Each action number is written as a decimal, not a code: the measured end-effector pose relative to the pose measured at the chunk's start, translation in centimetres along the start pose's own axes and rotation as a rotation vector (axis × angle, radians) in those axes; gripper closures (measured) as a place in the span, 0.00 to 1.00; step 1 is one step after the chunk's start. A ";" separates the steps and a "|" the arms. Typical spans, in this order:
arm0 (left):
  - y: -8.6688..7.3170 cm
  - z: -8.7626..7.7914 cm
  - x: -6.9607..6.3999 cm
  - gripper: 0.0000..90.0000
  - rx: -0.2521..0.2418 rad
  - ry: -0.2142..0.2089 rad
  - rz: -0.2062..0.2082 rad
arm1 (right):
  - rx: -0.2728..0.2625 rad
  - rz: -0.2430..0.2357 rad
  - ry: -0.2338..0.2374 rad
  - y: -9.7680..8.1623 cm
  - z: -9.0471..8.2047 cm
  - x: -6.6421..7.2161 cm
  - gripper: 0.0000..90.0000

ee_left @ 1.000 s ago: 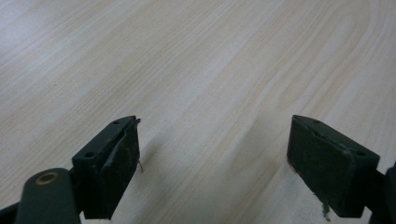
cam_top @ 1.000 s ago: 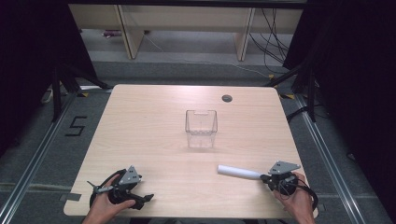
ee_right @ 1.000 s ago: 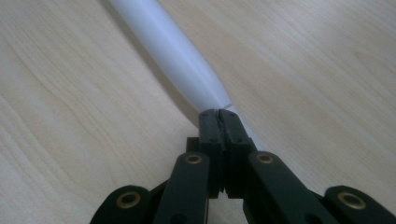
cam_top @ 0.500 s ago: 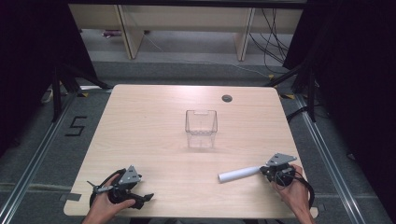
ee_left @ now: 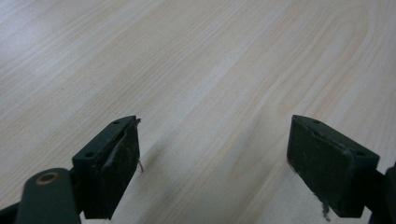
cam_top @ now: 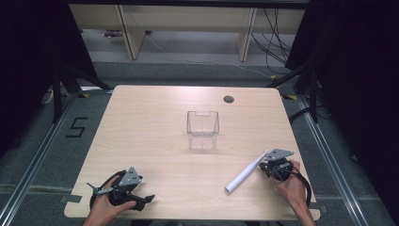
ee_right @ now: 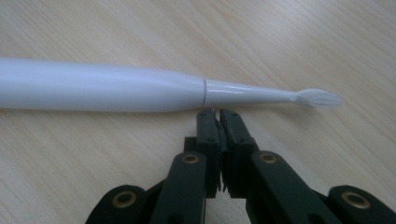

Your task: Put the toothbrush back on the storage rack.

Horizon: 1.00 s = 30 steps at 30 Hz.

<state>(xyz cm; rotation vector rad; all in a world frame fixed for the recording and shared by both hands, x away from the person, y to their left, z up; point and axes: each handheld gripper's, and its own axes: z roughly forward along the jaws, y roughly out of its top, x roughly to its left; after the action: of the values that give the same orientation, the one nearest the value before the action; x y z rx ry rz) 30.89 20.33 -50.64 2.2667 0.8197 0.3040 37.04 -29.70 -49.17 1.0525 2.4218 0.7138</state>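
Note:
A white electric toothbrush point(cam_top: 247, 172) lies flat on the wooden table point(cam_top: 155, 141), slanting from front left to back right. In the right gripper view the toothbrush point(ee_right: 107, 86) lies crosswise, bristle head to the right. My right gripper point(ee_right: 219, 114) is shut with nothing between its jaws, and its tips are right at the brush's thin neck. From above, the right gripper point(cam_top: 266, 164) sits by the head end. My left gripper point(cam_top: 143, 195) rests near the front left edge. Its jaws stand wide apart over bare wood, and the left gripper point(ee_left: 215, 154) holds nothing.
A clear plastic box point(cam_top: 203, 129) stands upright at the table's middle. A round dark grommet point(cam_top: 228, 99) sits near the far edge. Dark curtains flank the table, and shelving with cables stands beyond it.
The toothbrush has pivoted: its handle end swung toward the front edge while its head end moved away. My right gripper shifted farther from the front edge with it. The left gripper stayed put.

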 end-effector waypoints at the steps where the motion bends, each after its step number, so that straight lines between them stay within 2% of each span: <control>1: 0.0 0.0 0.0 0.19 0.002 0.000 0.001 | 0.000 -0.005 -0.001 0.1 0.0 0.0 0.97; 5: 0.0 0.0 0.0 0.19 0.004 -0.002 0.003 | 0.004 -0.007 0.001 0.7 0.3 0.3 0.96; 11: 0.0 0.0 -0.1 0.19 0.004 -0.004 -0.004 | -0.001 -0.041 -0.014 1.8 1.1 0.4 0.95; 16: 0.0 0.0 -0.1 0.19 0.004 -0.005 -0.003 | 0.011 -0.034 -0.003 2.4 1.7 0.5 0.95; 18: 0.0 0.0 -0.1 0.19 0.004 -0.005 -0.003 | 0.009 -0.047 -0.004 2.6 2.0 0.5 0.95; 25: 0.0 -0.1 -0.1 0.19 0.004 -0.004 0.004 | 0.004 -0.074 0.002 3.9 2.4 1.2 0.94; 30: 0.0 -0.1 -0.1 0.19 0.003 -0.005 0.005 | 0.019 -0.089 0.016 4.8 3.0 1.9 0.94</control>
<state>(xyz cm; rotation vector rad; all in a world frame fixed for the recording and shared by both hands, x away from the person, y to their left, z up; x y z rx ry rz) 30.82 20.30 -50.56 2.2718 0.8126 0.2997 40.08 -24.56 -48.98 0.9428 2.4768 0.6731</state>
